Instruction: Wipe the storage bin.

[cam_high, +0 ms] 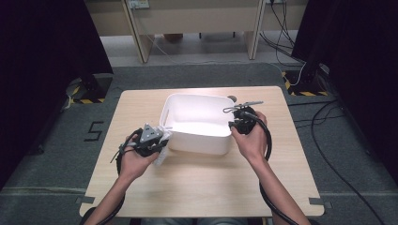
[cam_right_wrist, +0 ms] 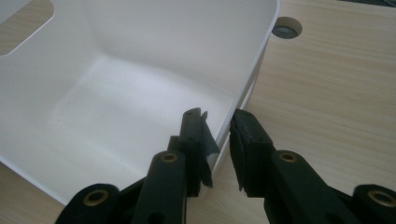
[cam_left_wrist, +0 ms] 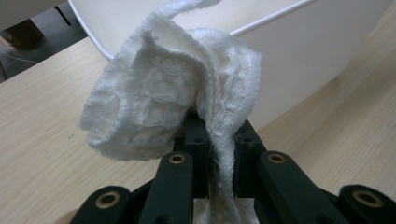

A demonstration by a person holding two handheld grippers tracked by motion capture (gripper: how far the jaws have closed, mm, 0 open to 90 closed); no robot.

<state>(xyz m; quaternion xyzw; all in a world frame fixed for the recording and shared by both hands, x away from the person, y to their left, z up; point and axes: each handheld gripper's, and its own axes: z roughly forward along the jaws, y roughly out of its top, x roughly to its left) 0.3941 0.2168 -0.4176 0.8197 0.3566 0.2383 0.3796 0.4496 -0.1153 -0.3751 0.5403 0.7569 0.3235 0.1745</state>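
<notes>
Two grippers: each is held in one hand of the person at the wooden table (cam_high: 202,187), one on each side of the white bin (cam_high: 199,123).
White bin: it stands on the table near the centre of the high view, open side up, with a smooth bare floor.
White cloth: the cloth (cam_left_wrist: 173,102) is clamped in the left gripper (cam_left_wrist: 219,154) and rises from the jaws in a loose crumpled bunch; in the high view it hangs just beside the bin's near left corner, at about 8 o'clock from the bin's centre.
Left gripper: in the high view the left gripper (cam_high: 157,143) has its jaws squeezed together on a thin fold of the cloth, and only this fold separates the pads.
Right gripper: the right gripper (cam_right_wrist: 219,140) is partly open, with one jaw inside the bin and the other outside, so the jaws straddle the right wall near its rim. I cannot tell whether the pads press on the wall.
Right gripper, place: in the high view it (cam_high: 241,123) sits at about 3 o'clock from the bin's centre.
Right gripper view, extra: a round grey hole (cam_right_wrist: 286,29) in the table at about 1 o'clock, and a handle slot in the bin's far wall.
Left gripper view, extra: the woven ribbed texture of the cloth and the bin's outer wall behind it.
</notes>
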